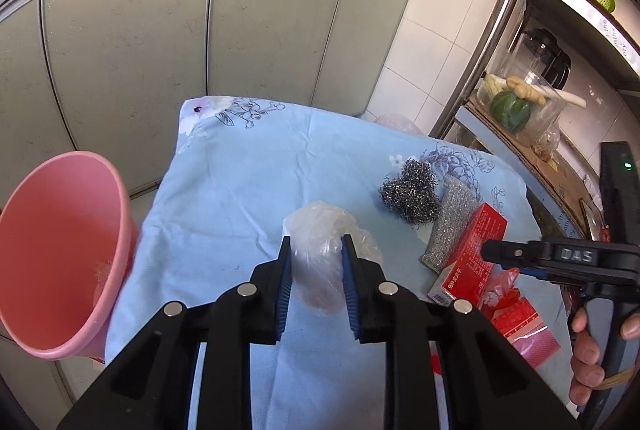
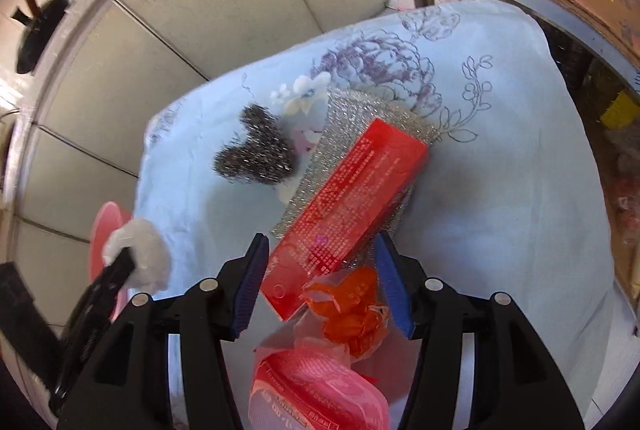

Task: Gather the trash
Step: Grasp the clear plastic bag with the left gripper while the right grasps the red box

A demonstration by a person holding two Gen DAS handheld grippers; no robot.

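Blue floral cloth (image 1: pixel 240 190), steel scourer (image 1: pixel 412 194), plastic wad (image 1: pixel 320 254)

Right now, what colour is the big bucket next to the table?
The bucket is pink, inside and out. It shows best in the left wrist view.

grey cabinet doors (image 1: pixel 200 42), white wall tiles (image 1: pixel 452 30), metal shelf rack (image 1: pixel 508 10)

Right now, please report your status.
Left gripper shut on crumpled plastic bag. Right gripper open over red box. Pink bin beside, clear.
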